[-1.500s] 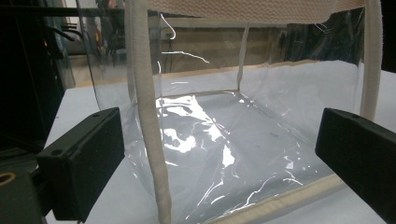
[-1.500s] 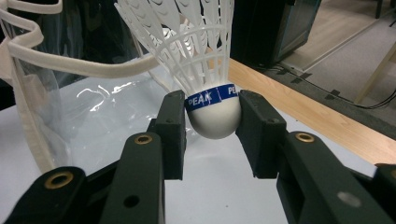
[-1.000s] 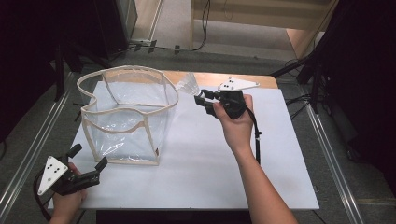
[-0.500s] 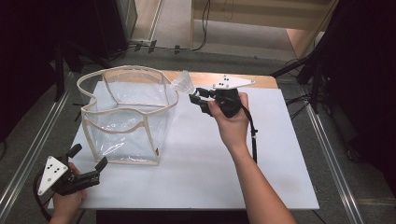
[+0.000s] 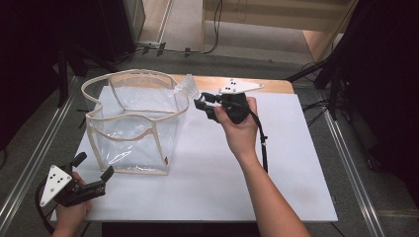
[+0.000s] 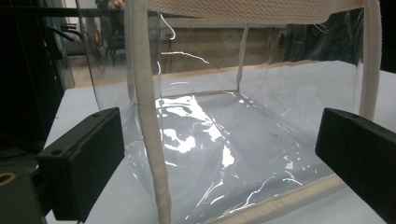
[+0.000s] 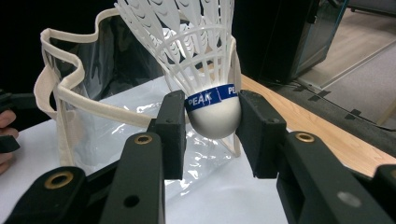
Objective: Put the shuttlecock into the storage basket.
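A white plastic shuttlecock [image 7: 212,109] with a blue band sits cork-down between the jaws of my right gripper [image 7: 210,116], which is shut on its cork. In the high view the shuttlecock [image 5: 187,88] hangs just beside the right rim of a clear plastic bag [image 5: 131,118] with beige fabric trim, and the right gripper [image 5: 199,102] points left at it. The bag [image 7: 70,98] stands open on the white table. My left gripper [image 5: 94,166] rests at the front left corner, open. Its jaws [image 6: 219,154] face the bag's near corner seam [image 6: 152,140] with nothing between them.
The white tabletop [image 5: 237,177] spreads to the right and front of the bag. A wooden strip [image 5: 269,86] runs along the back edge. Metal rails [image 5: 353,163] flank the table, and dark stands [image 5: 62,64] rise beyond the far left corner.
The right gripper has shifted a little to the left with the shuttlecock, closer to the bag's rim. The left gripper has stayed where it was.
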A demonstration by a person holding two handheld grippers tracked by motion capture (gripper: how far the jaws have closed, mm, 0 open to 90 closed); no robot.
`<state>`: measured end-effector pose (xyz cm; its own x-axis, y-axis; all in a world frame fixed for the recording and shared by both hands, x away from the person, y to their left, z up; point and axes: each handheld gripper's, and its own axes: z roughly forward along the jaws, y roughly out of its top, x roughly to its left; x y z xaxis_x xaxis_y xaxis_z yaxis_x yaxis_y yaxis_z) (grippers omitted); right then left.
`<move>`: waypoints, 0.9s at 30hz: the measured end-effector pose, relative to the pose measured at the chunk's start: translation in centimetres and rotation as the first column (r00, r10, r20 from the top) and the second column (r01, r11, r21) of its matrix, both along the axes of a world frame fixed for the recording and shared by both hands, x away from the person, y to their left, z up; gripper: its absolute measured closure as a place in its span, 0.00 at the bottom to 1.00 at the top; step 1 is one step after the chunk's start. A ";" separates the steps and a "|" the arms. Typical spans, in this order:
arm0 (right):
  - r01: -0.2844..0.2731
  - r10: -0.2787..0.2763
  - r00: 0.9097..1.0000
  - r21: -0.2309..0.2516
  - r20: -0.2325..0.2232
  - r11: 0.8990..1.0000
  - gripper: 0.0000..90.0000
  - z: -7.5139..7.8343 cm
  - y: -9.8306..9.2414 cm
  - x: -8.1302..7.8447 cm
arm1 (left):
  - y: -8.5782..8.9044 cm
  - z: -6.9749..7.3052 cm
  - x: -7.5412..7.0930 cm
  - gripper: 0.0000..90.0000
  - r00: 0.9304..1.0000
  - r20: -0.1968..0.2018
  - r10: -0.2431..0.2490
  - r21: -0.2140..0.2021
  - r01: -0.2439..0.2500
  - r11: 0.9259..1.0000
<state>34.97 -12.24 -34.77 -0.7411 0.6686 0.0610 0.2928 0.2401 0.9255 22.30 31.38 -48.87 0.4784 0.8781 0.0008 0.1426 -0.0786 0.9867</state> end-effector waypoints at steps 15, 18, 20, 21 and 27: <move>-0.022 0.022 1.000 0.009 -0.003 1.000 0.68 0.0 1.2 0.1 | 0.0 0.0 0.0 0.02 1.000 0.001 0.000 0.000 0.000 1.000; -0.025 0.025 1.000 0.009 -0.005 1.000 0.68 0.0 1.4 0.1 | 0.0 0.0 0.0 0.02 1.000 0.001 0.000 0.000 0.000 1.000; -0.029 0.029 1.000 0.009 -0.002 1.000 0.68 0.0 1.5 0.1 | 0.0 0.0 0.0 0.02 1.000 0.001 0.000 0.000 0.000 1.000; -0.031 0.031 1.000 0.007 -0.003 1.000 0.68 0.0 1.6 0.1 | 0.0 0.0 0.0 0.02 1.000 0.001 -0.001 0.000 0.001 1.000; -0.037 0.037 0.999 0.008 -0.004 0.999 0.68 0.1 2.1 0.2 | 0.0 0.0 0.0 0.02 1.000 0.001 0.000 0.001 0.000 1.000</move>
